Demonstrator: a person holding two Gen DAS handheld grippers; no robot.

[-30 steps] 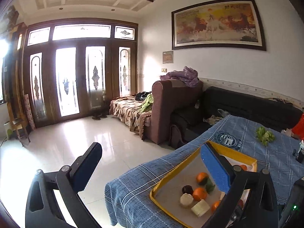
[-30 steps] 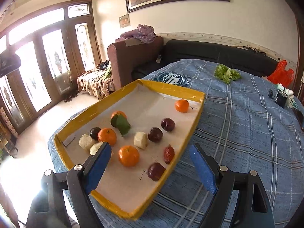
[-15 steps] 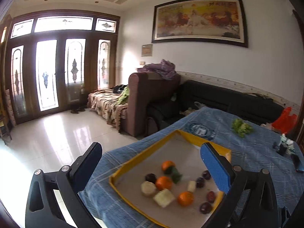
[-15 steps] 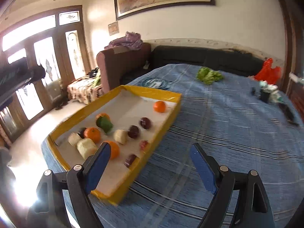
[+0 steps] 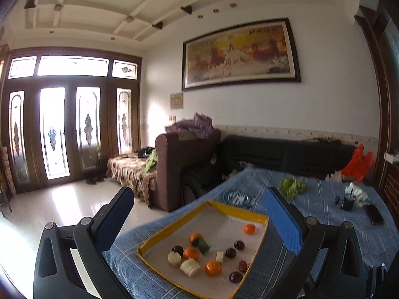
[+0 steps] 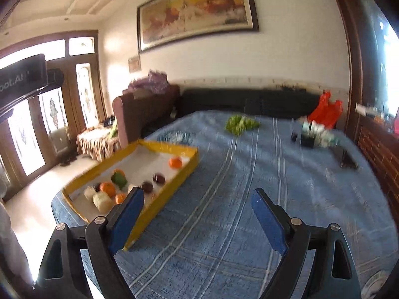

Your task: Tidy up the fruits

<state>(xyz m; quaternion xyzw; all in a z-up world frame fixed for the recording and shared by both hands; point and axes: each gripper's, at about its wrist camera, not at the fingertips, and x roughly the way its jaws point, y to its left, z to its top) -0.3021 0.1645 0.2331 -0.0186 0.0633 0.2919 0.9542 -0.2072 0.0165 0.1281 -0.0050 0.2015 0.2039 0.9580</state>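
On the tabletop [image 6: 249,211]: yellow-rimmed tray [image 5: 238,208] of fruit
Left hand-held gripper [image 5: 199,214]: wide, empty
Right hand-held gripper [image 6: 197,211]: wide, empty

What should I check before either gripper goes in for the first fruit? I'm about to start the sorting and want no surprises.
1. Left gripper open and empty: ok.
2. Right gripper open and empty: ok.
3. Fruits inside the yellow tray, none on the blue cloth: ok.
4. Oranges apart from the dark fruits: not ok, mixed.
5. Right wrist view sharp enough to aim: not ok, blurred.
6. Destination for sorted fruit: cannot tell.
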